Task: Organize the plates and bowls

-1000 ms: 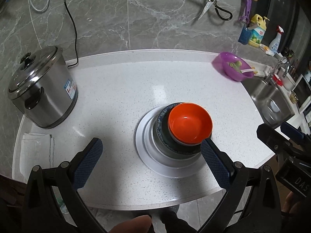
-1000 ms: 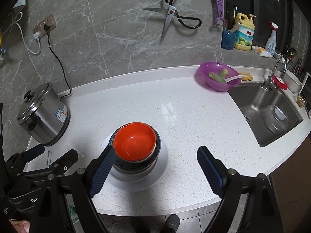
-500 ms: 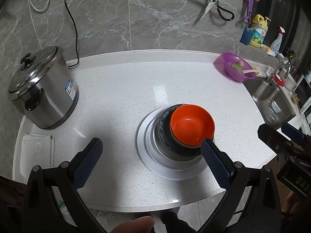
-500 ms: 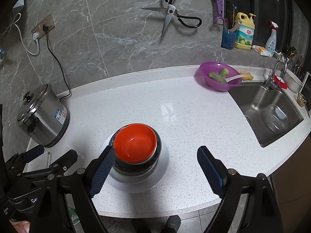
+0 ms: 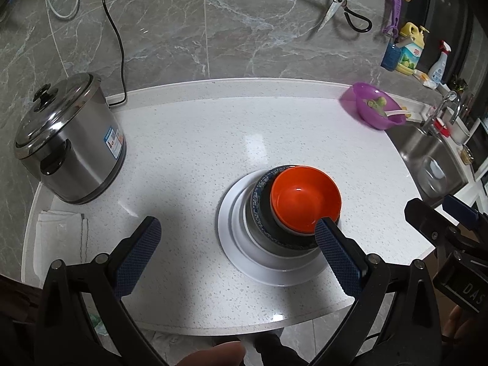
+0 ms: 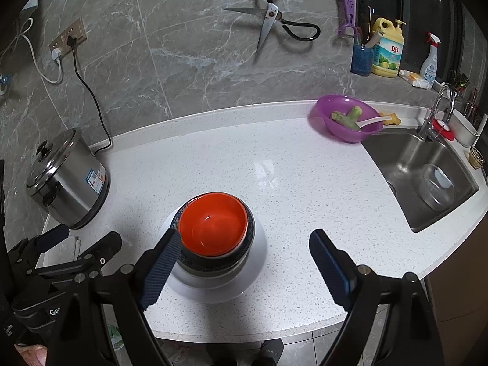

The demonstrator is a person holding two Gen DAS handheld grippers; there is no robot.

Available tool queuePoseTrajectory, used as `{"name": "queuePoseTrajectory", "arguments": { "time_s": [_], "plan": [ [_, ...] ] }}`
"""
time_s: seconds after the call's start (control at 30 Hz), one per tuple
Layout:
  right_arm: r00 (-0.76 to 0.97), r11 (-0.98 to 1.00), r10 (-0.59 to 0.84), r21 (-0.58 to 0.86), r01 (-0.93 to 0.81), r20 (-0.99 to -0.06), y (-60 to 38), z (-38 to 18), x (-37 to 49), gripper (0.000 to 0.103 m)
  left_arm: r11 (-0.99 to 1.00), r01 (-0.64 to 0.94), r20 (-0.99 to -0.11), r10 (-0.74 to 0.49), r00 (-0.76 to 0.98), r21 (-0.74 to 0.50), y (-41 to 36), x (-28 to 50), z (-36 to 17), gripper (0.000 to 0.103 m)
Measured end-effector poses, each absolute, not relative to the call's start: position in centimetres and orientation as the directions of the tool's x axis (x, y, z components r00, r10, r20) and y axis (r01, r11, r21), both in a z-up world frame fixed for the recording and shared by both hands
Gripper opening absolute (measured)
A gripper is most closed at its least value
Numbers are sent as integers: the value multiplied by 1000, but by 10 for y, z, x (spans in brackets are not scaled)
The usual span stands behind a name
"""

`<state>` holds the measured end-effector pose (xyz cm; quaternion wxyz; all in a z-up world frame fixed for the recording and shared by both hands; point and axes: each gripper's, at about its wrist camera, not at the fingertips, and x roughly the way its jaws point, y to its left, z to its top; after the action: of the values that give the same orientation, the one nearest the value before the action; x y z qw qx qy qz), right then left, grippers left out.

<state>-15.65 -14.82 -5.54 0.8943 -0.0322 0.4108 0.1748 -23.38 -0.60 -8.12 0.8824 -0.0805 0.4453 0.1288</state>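
Speckled white countertop (image 5: 198, 152) fills both wrist views, backed by grey marble wall tiles, with a steel sink (image 6: 405, 164) off to the right.

Both sets of tongs hang over the near edge, tilted down at the counter. On the left gripper (image 5: 233, 238) the blue pads stand spread wide with nothing between them; the right gripper (image 6: 241, 253) is likewise spread and empty. Neither touches anything, though in each view one pad overlaps the stack's picture.

Just ahead of the tongs, between the two of them, sits the stack: an orange bowl (image 6: 212, 224) nested off-centre in a dark blue-patterned bowl (image 5: 262, 213), which stands on a white plate (image 5: 231, 238). From the left tongs the stack lies ahead and toward the right pad; from the right tongs, ahead and toward the left pad.

By my judgement, the orange bowl looks like light plastic or melamine, glossy and liable to slip, best pinched across its rim wall, one pad inside and one outside. The patterned bowl and plate appear ceramic: heavier, stiff, breakable if knocked. The plate lies flat, so only its raised lip offers a hold. Lifting the whole stack by one rim would risk tipping, since the top bowl sits askew.

Farther out, a steel pot (image 5: 67, 146) stands well to the left, and a purple bowl (image 6: 347, 117) holding greens sits far right by the sink.
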Motion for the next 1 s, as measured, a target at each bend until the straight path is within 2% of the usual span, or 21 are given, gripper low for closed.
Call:
{"name": "queuePoseTrajectory", "arguments": {
  "time_s": [1.0],
  "plan": [
    [599, 936, 285, 83, -342, -748, -148, -59, -154, 88, 953, -302, -805, 157, 572, -29, -16, -240, -82, 101]
  ]
}}
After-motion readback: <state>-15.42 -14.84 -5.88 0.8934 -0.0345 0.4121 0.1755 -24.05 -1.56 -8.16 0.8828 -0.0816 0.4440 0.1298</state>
